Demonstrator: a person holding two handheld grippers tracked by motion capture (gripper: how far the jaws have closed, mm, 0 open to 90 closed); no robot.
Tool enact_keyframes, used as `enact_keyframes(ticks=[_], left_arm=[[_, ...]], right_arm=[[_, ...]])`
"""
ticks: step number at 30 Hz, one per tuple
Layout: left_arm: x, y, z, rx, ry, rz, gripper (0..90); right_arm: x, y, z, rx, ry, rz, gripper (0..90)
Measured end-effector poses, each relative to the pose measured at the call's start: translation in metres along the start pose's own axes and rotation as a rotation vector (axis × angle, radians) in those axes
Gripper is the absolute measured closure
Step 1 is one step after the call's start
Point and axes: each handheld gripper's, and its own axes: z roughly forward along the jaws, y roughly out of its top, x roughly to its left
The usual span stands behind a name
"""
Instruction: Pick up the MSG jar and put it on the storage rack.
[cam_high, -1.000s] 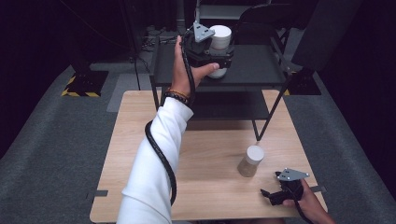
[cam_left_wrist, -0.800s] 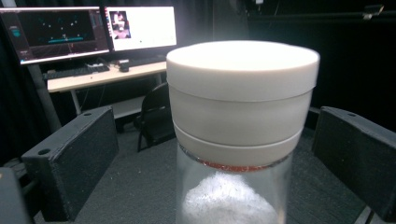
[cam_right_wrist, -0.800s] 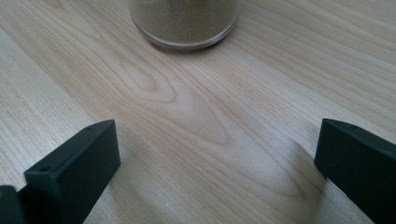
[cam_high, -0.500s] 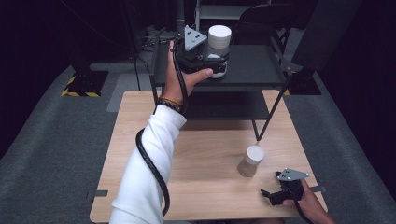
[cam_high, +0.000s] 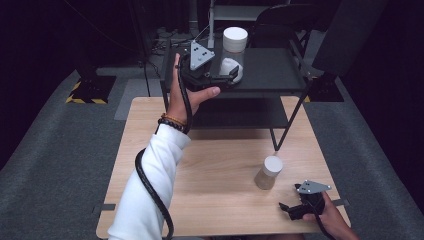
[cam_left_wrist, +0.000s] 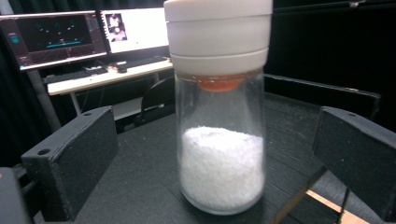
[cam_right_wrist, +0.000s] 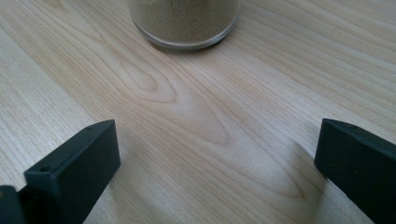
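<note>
A glass jar of white powder with a white lid stands upright on the black shelf at the table's far side. My left gripper is open just in front of it. In the left gripper view the jar stands between the wide-apart jaws of this gripper, touching neither. A second jar, with tan powder and a white lid, stands on the wooden table. My right gripper rests open near the front right corner; its own view has the tan jar's base ahead.
The shelf's slanted leg comes down onto the table just behind the tan jar. A lower shelf level sits under the top one. Monitors on a desk are far behind. Grey carpet surrounds the table.
My left gripper has drawn back to the left from the white-powder jar, which stays upright on the shelf. The right gripper and the tan jar have not moved.
</note>
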Motion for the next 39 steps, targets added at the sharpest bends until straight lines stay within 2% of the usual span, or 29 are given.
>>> enact_keyframes(ticks=[11, 20, 26, 39], left_arm=[[-0.003, -0.013, -0.013, -0.01, -0.027, 0.003, 0.0], [-0.008, -0.025, -0.025, -0.01, -0.046, 0.029, 0.0], [-0.011, -0.038, -0.033, -0.006, -0.057, 0.036, 0.1], [-0.016, -0.075, -0.044, 0.049, -0.062, 0.053, 0.1]], right_arm=[[0.0, 0.0, 0.0, -0.001, 0.0, 0.0, 0.0], [0.0, 0.0, 0.0, -0.001, 0.0, 0.0, 0.0], [0.0, 0.0, 0.0, 0.0, 0.0, 0.0, 0.0], [0.0, 0.0, 0.0, 0.0, 0.0, 0.0, 0.0]])
